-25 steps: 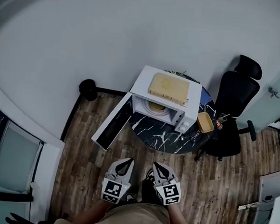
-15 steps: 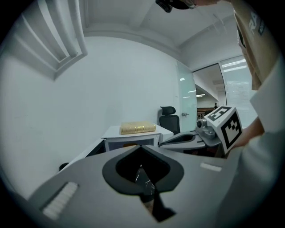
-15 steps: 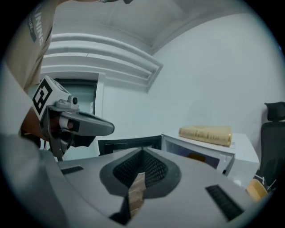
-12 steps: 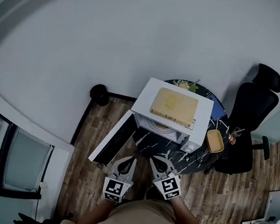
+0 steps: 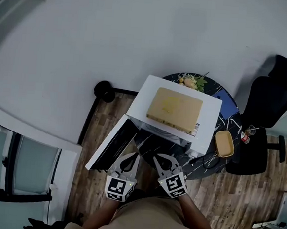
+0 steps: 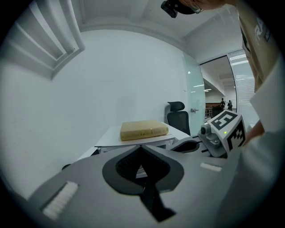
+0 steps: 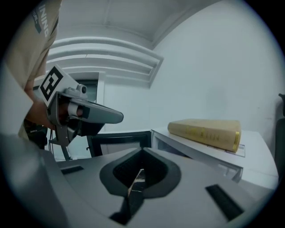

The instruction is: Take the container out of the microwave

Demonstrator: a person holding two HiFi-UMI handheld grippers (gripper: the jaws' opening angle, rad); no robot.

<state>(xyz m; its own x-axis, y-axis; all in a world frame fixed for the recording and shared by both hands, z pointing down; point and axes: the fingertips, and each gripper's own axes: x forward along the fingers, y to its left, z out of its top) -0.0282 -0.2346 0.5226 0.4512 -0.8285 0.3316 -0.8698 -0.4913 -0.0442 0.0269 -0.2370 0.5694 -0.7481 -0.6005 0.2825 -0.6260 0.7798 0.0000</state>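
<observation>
A white microwave [image 5: 208,111] stands on a round dark marble table [image 5: 156,144], its door [image 5: 109,144] swung open to the left. Its top hides the inside, so no container shows in it. A tan book-like block [image 5: 175,109] lies on its top, and shows as well in the left gripper view [image 6: 143,129] and the right gripper view [image 7: 205,132]. My left gripper [image 5: 128,161] and right gripper [image 5: 162,162] hover side by side just before the table's near edge, both shut and empty. The left gripper [image 6: 141,149] and right gripper [image 7: 142,153] each face the microwave.
A yellow tub [image 5: 225,143] sits on the table right of the microwave, and a plate of salad [image 5: 190,81] behind it. A black office chair [image 5: 266,121] stands at the right. A round black object [image 5: 104,90] rests on the wooden floor by the wall.
The person has stepped closer: the microwave and table have slid nearer to both grippers. The yellowish container seen inside the microwave earlier is now hidden under its top.
</observation>
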